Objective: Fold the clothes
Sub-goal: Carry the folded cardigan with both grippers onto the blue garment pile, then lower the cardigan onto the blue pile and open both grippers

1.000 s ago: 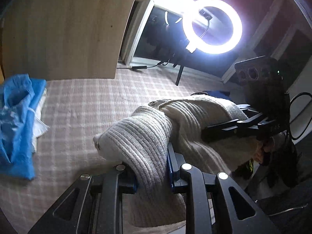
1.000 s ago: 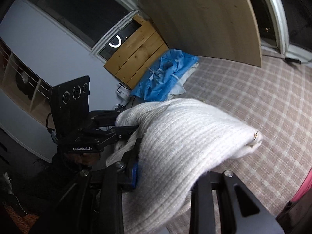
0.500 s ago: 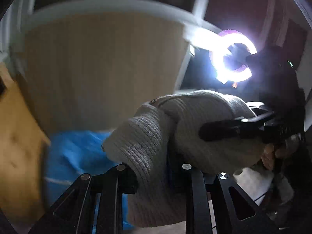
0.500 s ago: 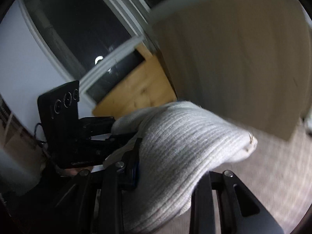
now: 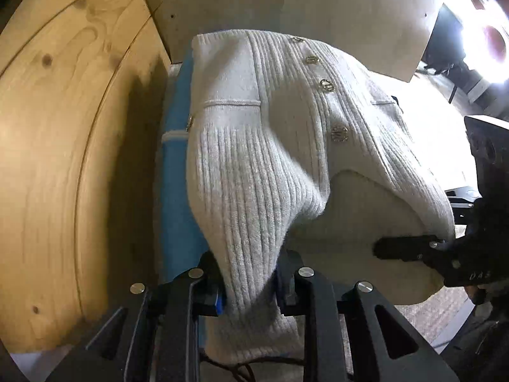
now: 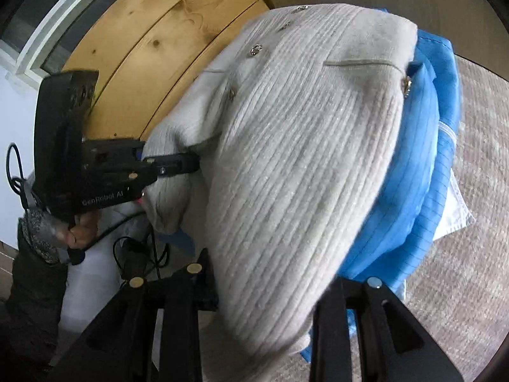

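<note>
Folded cream cardigan [image 5: 261,146] sits atop blue clothes pile [image 6: 423,172]; left gripper [image 5: 249,281] & right gripper [image 6: 267,289] both clamp it; letting go left

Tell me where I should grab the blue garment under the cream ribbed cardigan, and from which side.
Probably take the blue garment at its exposed edge on the carpet side. The cream ribbed cardigan covers its middle, and wooden boards close off the opposite side. Both the left gripper and right gripper are shut on the cardigan, so one must let go first.
</note>
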Available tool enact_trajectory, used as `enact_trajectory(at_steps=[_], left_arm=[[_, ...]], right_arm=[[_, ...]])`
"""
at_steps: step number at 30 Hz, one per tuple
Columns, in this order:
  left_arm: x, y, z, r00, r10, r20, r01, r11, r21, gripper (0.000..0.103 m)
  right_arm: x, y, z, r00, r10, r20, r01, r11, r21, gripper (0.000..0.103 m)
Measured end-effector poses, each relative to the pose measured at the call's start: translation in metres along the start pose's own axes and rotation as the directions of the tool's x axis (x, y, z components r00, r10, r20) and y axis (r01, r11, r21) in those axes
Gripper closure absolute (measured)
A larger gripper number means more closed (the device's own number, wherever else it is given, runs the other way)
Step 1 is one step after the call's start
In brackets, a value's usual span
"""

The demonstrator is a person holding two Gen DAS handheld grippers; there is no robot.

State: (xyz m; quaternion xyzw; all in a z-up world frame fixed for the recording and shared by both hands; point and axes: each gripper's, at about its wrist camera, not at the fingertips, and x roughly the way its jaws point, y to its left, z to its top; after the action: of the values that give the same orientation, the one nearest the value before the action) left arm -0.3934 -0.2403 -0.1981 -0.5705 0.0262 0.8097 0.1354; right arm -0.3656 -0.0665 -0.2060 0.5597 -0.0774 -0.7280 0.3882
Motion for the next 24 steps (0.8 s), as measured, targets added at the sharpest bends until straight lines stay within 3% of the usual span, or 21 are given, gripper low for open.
enact_trajectory(at_steps=[3, 6, 10, 16, 19, 22, 24], left_arm=[[-0.009, 0.0, -0.003, 1.0, 0.001, -0.006, -0.001, 1.0, -0.002, 0.07], [-0.03, -0.003, -0.01, 1.0, 0.012, 0.029, -0.013, 1.0, 0.01, 0.07], [-0.068, -0.008, -0.02, 0.993, 0.068, 0.101, -0.072, 0.997, 0.029, 0.071], [-0.094, -0.023, 0.0, 0.979, -0.011, 0.204, 0.0, 0.998, 0.057, 0.07], [-0.064, -0.028, -0.004, 0.992, -0.015, 0.125, 0.006, 0.998, 0.07, 0.074], [-0.01, -0.023, -0.009, 0.999, -0.033, 0.019, 0.032, 0.999, 0.037, 0.074], [0.018, -0.022, -0.012, 1.0, 0.005, -0.027, -0.004, 0.999, 0.033, 0.074]], right_arm=[[-0.025, -0.003, 0.002, 1.0, -0.004, 0.017, 0.004, 1.0, -0.004, 0.063], [-0.05, -0.005, 0.003, 0.999, -0.007, 0.034, 0.008, 1.0, -0.008, 0.056], [-0.083, -0.009, 0.006, 0.998, -0.012, 0.057, 0.013, 1.0, -0.012, 0.055], [-0.133, -0.014, 0.009, 0.996, -0.02, 0.092, 0.022, 1.0, -0.02, 0.055], [-0.119, -0.018, 0.042, 0.987, -0.062, 0.149, 0.069, 0.997, -0.042, 0.057], [-0.084, -0.028, 0.068, 0.982, -0.12, 0.149, 0.131, 0.989, -0.065, 0.057], [-0.05, -0.038, 0.067, 0.982, -0.175, 0.073, 0.181, 0.98, -0.078, 0.057]])
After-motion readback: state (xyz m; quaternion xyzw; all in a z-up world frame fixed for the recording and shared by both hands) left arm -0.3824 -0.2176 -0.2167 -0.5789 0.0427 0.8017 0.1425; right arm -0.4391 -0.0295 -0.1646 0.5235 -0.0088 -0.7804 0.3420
